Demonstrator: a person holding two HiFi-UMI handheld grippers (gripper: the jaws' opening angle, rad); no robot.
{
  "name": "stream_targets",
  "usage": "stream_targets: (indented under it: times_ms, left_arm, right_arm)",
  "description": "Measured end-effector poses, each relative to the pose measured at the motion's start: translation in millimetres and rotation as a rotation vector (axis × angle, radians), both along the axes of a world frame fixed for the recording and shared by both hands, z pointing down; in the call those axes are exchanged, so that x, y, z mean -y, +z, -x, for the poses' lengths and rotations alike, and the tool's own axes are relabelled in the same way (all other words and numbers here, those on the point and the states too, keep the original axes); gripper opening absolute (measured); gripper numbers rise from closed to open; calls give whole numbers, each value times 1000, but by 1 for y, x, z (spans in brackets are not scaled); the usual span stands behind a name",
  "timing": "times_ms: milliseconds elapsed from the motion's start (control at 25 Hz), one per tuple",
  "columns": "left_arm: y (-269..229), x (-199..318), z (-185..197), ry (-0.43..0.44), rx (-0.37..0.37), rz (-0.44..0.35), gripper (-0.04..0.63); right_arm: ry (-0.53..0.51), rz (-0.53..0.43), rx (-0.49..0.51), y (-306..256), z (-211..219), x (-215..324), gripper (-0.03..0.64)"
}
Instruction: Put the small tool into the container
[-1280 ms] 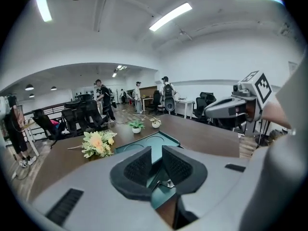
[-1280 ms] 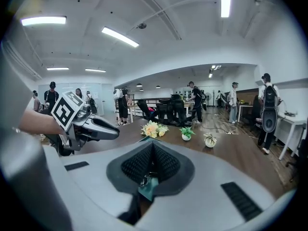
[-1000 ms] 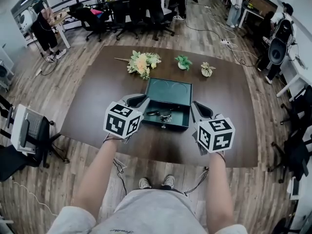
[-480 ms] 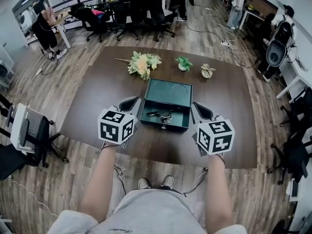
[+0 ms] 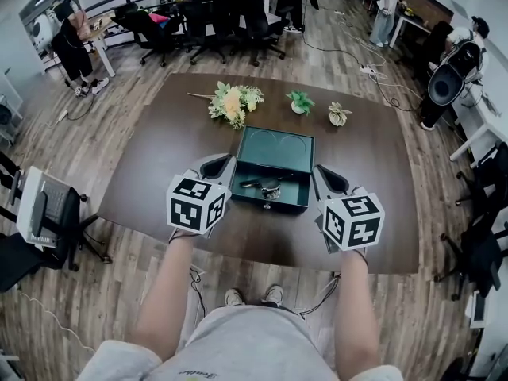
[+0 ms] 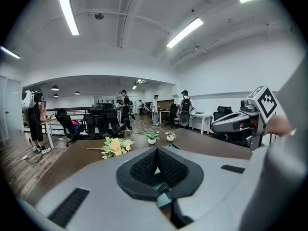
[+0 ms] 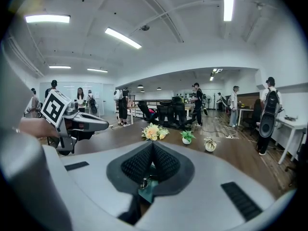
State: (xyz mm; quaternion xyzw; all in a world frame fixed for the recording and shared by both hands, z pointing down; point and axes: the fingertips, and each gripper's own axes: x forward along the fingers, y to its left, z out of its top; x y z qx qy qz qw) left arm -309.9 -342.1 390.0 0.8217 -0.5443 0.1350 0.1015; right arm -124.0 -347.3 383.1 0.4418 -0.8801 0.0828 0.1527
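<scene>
1. Head view: small tool (image 5: 248, 183) lies inside the open container (image 5: 292, 186) on the bench (image 5: 159, 157). Placement looks done.
2. Left gripper (image 6: 156, 161) and right gripper (image 7: 152, 159) flank the container, jaws closed, empty.
3. Next, probably: lift both clear.

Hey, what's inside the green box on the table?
Inside the green box lie a small dark tool and a shiny metal piece beside it. The box's front wall covers the nearest strip of its floor.

The dark-green container (image 5: 278, 148) stands open, lid raised, with the small dark tool (image 5: 249, 183) apparently lying flat inside.
</scene>
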Motion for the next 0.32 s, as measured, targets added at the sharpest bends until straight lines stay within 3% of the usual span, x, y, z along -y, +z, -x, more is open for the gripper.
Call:
stream_targets:
  times_ms: [320]
  left_arm:
    - [-1,5,2,-13,-12,-8,-3]
  right_arm:
    - [9,-2,4,1,-2,4,5]
